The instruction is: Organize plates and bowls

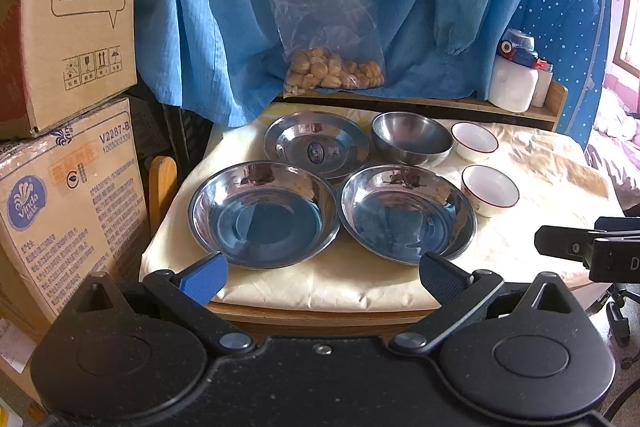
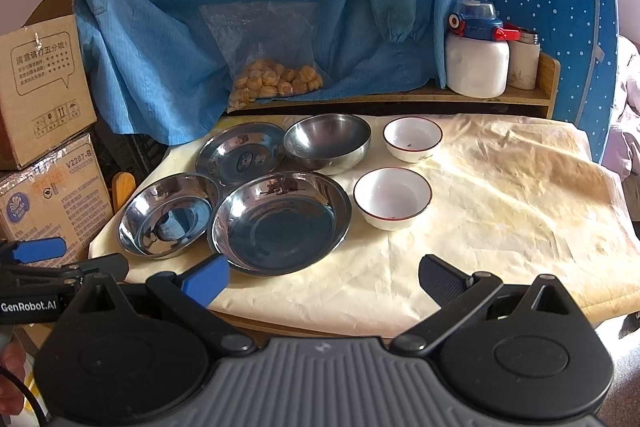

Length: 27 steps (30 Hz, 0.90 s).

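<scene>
Left wrist view: the left claw (image 1: 322,277) is spread wide and grips nothing, poised over the near edge of the cream-cloth-covered bench (image 1: 360,283). Beyond it lie three shallow stainless steel plates: near-left plate (image 1: 264,213), near-right plate (image 1: 408,213) and rear plate (image 1: 316,143), their rims close together. A deep round steel bowl (image 1: 412,137) sits just right of the rear plate, with two small white red-rimmed bowls further right, rear white bowl (image 1: 475,141) and front white bowl (image 1: 490,189). Stacked printed cardboard boxes (image 1: 68,75) fill the left side.

Right wrist view: the right claw (image 2: 324,279) is likewise wide open and empty. This view alone shows the wide bare stretch of cloth to the right and the white bottle with a blue cap (image 2: 476,55) fully on the wooden shelf (image 2: 400,99).
</scene>
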Tool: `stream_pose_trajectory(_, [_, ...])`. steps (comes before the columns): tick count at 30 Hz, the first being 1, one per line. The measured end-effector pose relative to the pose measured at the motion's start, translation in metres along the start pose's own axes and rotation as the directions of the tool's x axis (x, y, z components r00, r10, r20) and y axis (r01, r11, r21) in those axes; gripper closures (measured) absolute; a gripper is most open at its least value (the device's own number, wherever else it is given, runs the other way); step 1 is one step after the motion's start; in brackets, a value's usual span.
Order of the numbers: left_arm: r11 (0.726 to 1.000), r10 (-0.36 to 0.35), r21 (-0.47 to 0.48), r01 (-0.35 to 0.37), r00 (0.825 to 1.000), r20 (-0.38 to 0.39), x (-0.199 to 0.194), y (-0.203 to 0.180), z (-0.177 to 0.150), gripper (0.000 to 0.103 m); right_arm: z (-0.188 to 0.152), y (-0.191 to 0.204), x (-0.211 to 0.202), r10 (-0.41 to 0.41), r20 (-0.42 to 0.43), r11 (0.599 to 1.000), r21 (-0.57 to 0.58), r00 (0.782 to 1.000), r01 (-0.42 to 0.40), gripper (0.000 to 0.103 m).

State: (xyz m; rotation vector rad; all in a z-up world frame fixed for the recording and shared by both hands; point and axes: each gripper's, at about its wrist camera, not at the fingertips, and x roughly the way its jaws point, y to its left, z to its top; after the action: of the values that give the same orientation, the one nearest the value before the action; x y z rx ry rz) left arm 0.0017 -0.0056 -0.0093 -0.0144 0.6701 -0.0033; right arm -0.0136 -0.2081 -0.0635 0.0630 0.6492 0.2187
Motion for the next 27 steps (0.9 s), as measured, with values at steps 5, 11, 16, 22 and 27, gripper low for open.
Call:
stream_pose_trajectory(5, [1.000, 0.014, -0.024, -0.015, 0.999, -0.050, 0.013, 0.003, 0.007, 0.001, 0.005, 0.001, 0.008, -0.004, -0.037, 1.000, -0.018, 0.999, 0.004, 0.000])
stream_pose_trajectory(11, [0.994, 0.081, -0.066, -0.088, 0.991, -0.106, 0.026, 0.007, 0.020, 0.001, 0.021, -0.004, 0.021, 0.032, -0.063, 0.997, -0.062, 0.997, -0.036, 0.000])
stream_pose_trajectory(16, [0.980, 0.143, -0.121, -0.160, 0.980, -0.135, 0.042, 0.017, 0.035, 0.001, 0.038, -0.009, 0.042, 0.084, -0.084, 0.983, -0.154, 0.993, -0.097, 0.000])
stream_pose_trajectory(22, [0.937, 0.177, -0.253, -0.240, 0.953, -0.247, 0.074, 0.043, 0.052, 0.001, 0.066, -0.007, 0.082, 0.191, -0.158, 0.943, -0.244, 0.969, -0.225, 0.000])
stream_pose_trajectory(27, [0.897, 0.167, -0.342, -0.281, 0.930, -0.327, 0.094, 0.069, 0.057, 0.001, 0.089, 0.009, 0.115, 0.222, -0.213, 0.907, -0.313, 0.952, -0.282, 0.000])
